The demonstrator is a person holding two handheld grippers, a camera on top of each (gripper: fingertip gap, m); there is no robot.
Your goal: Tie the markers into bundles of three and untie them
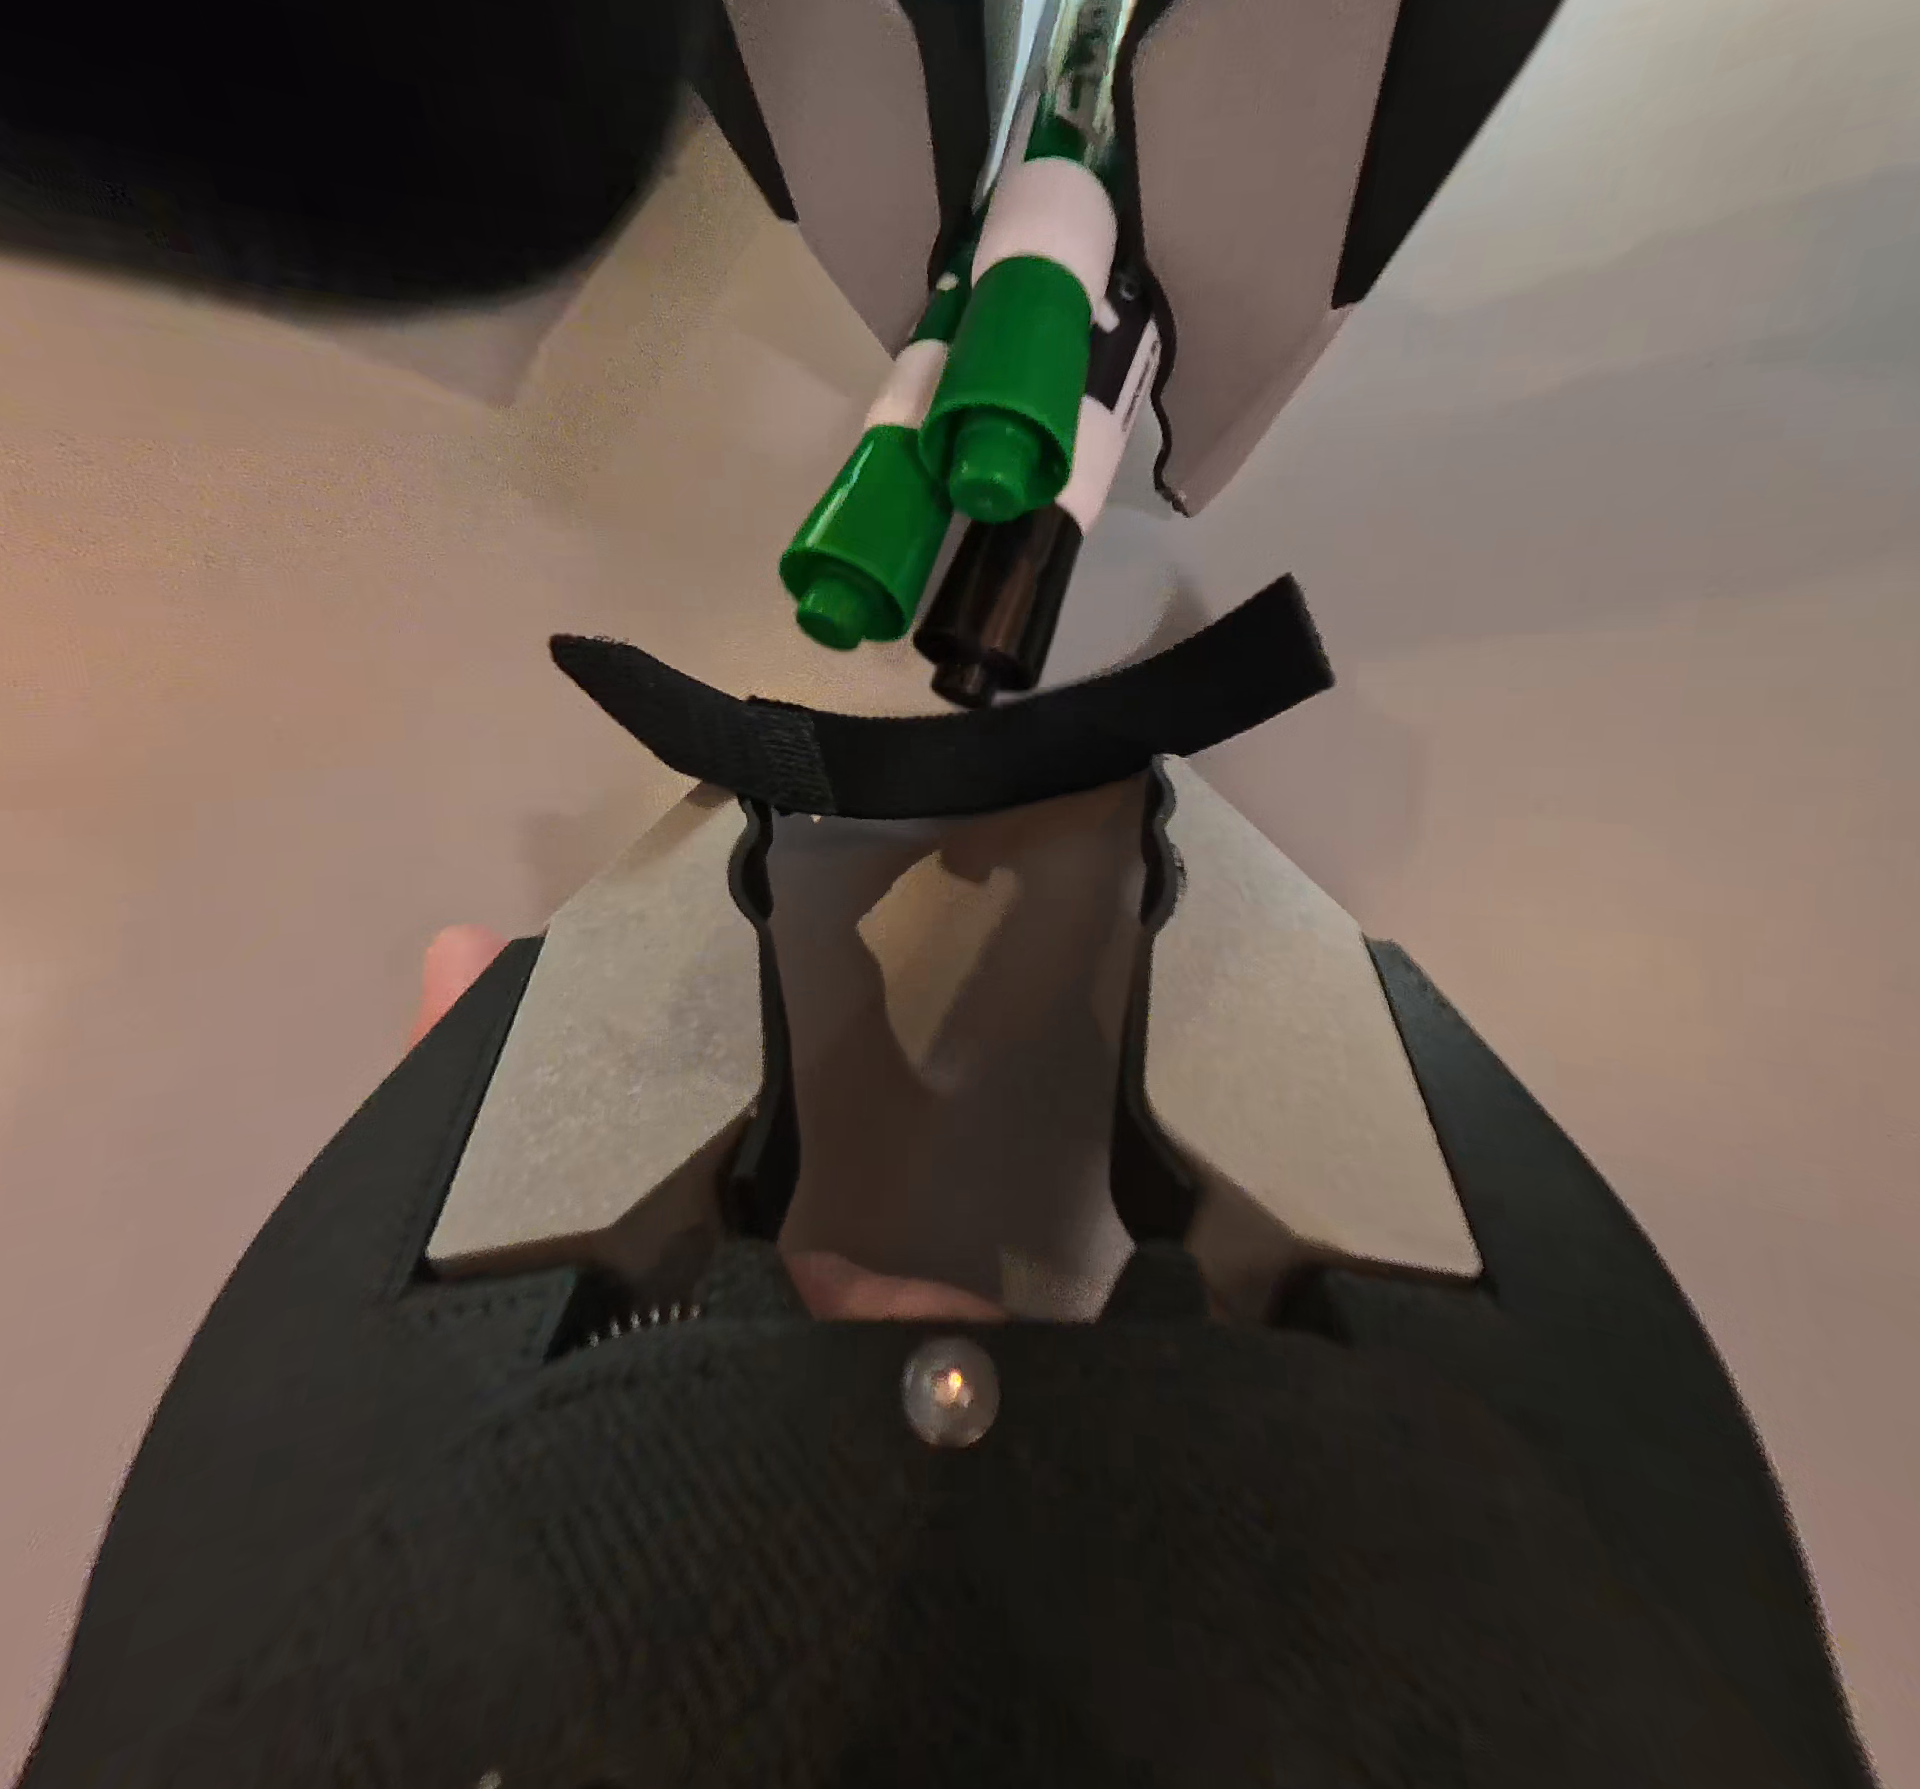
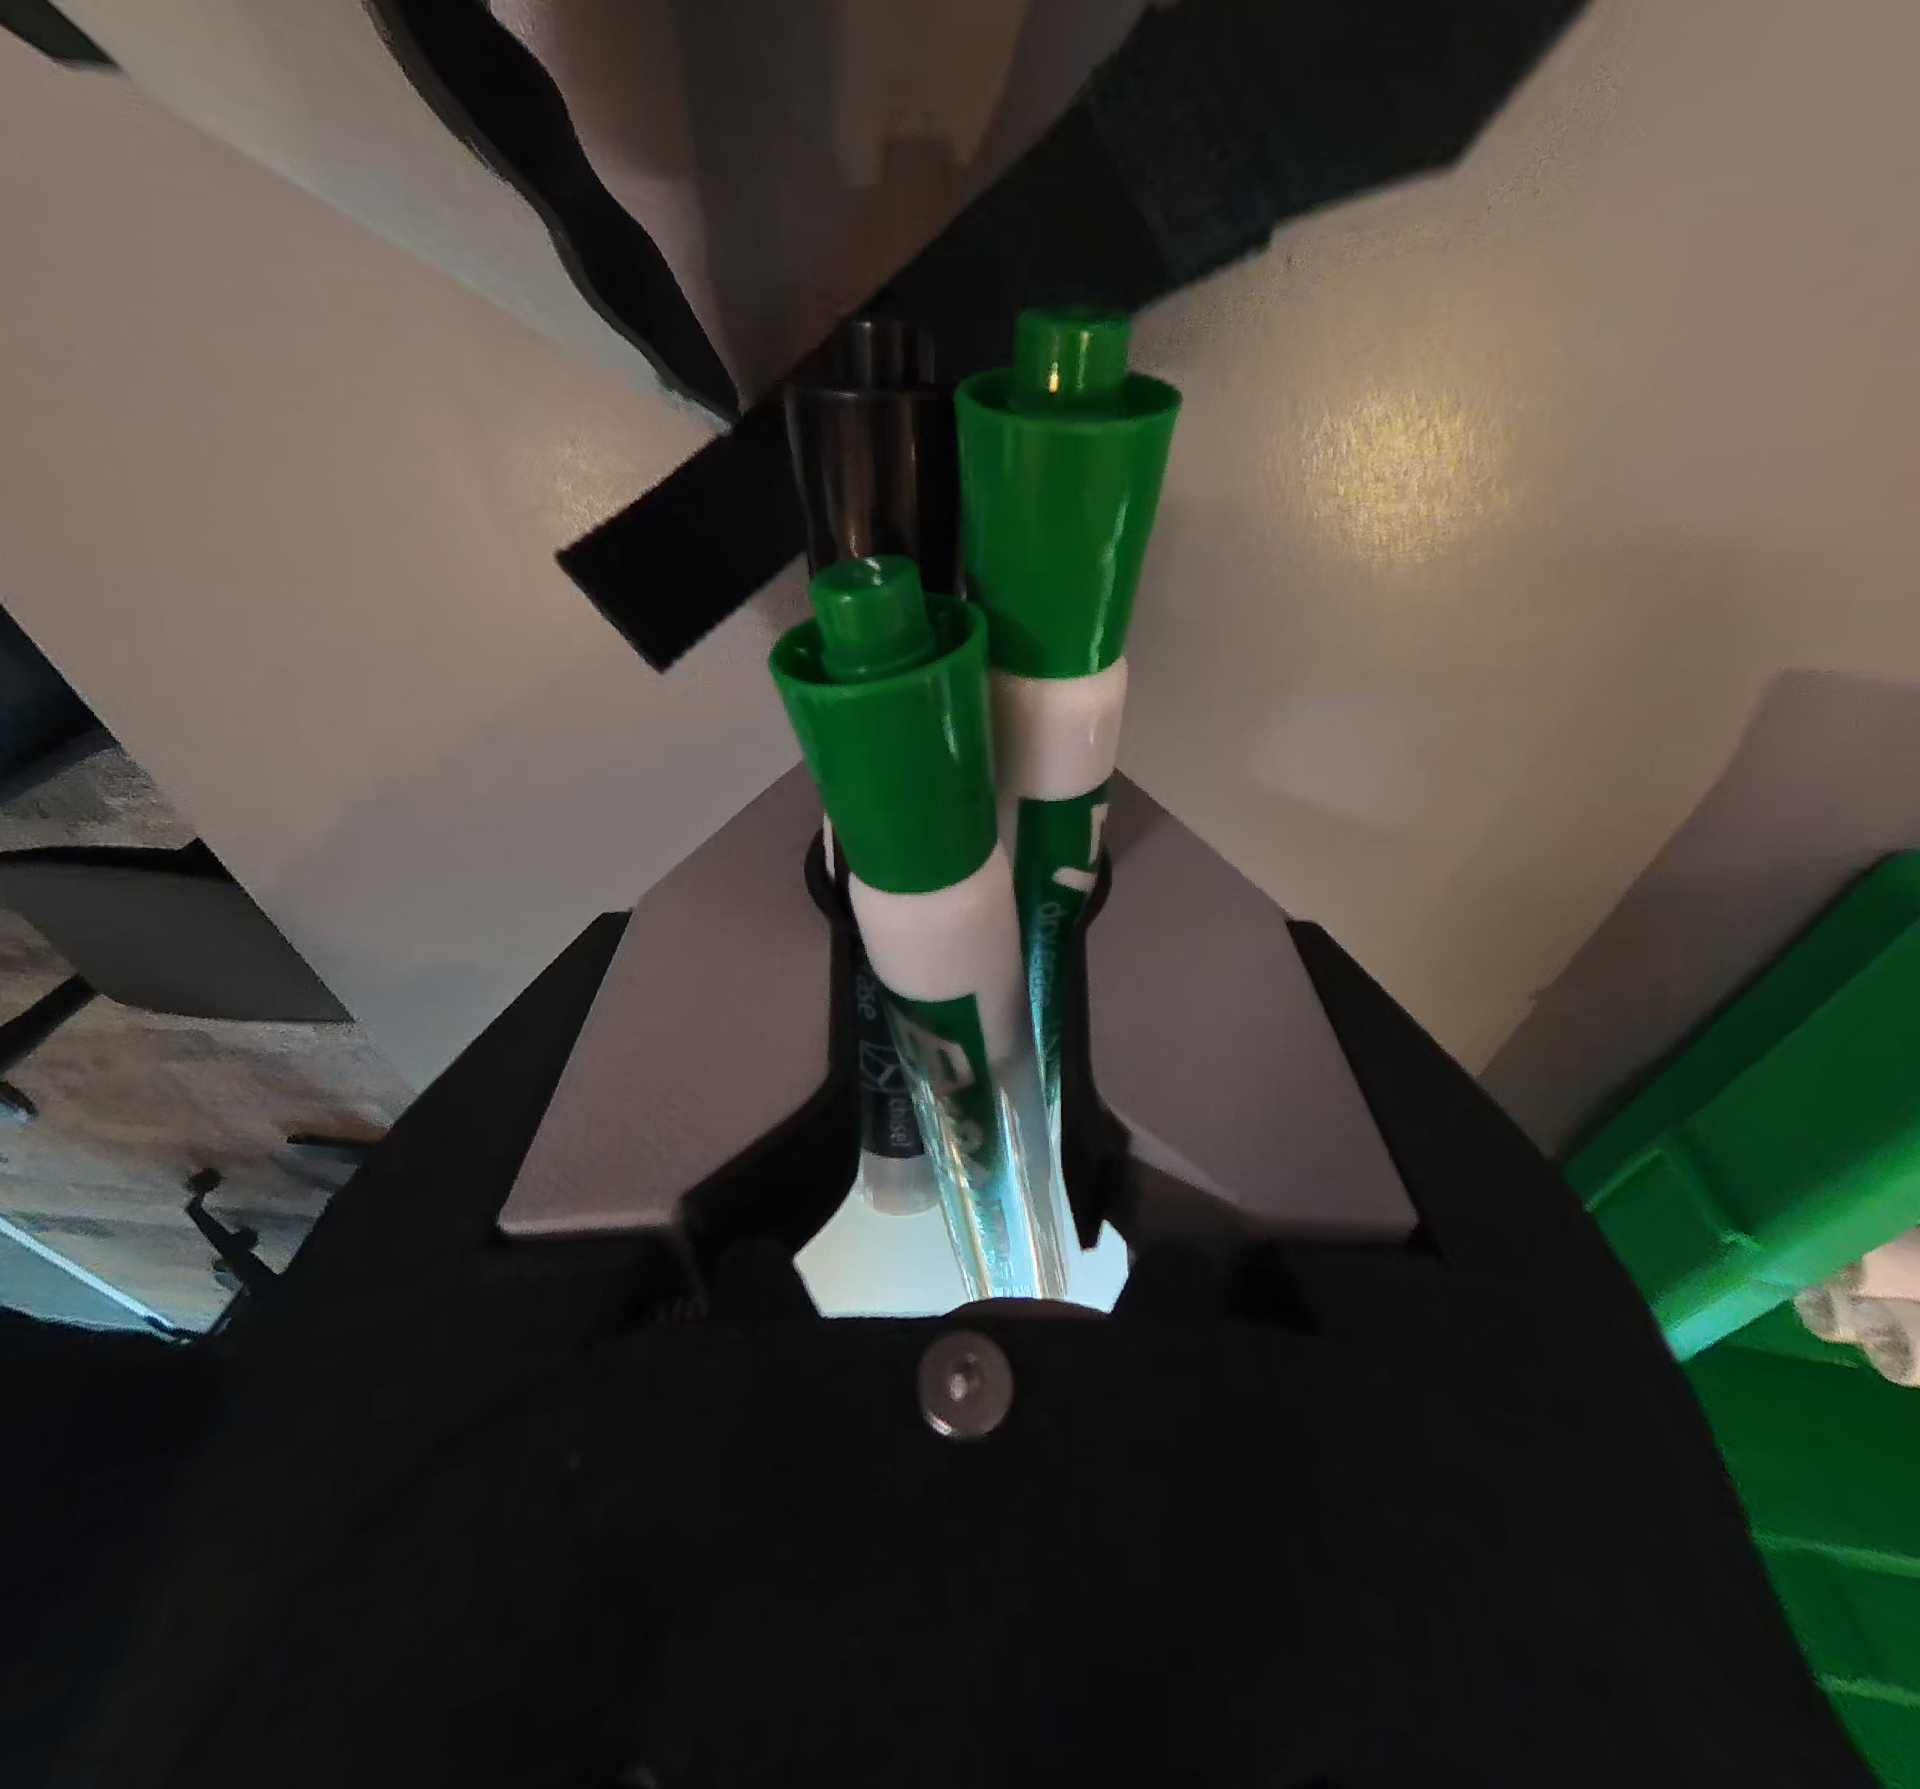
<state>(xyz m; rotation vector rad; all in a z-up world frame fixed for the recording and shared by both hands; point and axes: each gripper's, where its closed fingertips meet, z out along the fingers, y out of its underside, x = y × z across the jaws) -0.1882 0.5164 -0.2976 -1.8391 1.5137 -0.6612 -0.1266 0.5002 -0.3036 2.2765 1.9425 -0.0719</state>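
My right gripper (image 2: pixel 961 866) is shut on three markers: two green-capped ones (image 2: pixel 883 752) and a black-capped one (image 2: pixel 862 451), caps pointing forward over the pale table (image 2: pixel 1455 596). The left wrist view shows this bundle (image 1: pixel 997 389) between the right gripper's fingers, caps toward me. A black hook-and-loop strap (image 1: pixel 935 731) lies curved across the tips of my left gripper (image 1: pixel 956 794), just below the black cap. The left jaws are open and neither pad presses on the strap. In the right wrist view the strap (image 2: pixel 1195 139) runs diagonally behind the caps, beside a left finger (image 2: pixel 582 181).
A green box (image 2: pixel 1766 1168) sits on the table at the right of the right wrist view. A person's fingertip (image 1: pixel 457 970) shows beside the left gripper. A dark blurred shape (image 1: pixel 312 77) fills the upper left of the left wrist view. Tip to tip, the grippers are about 7 centimetres apart.
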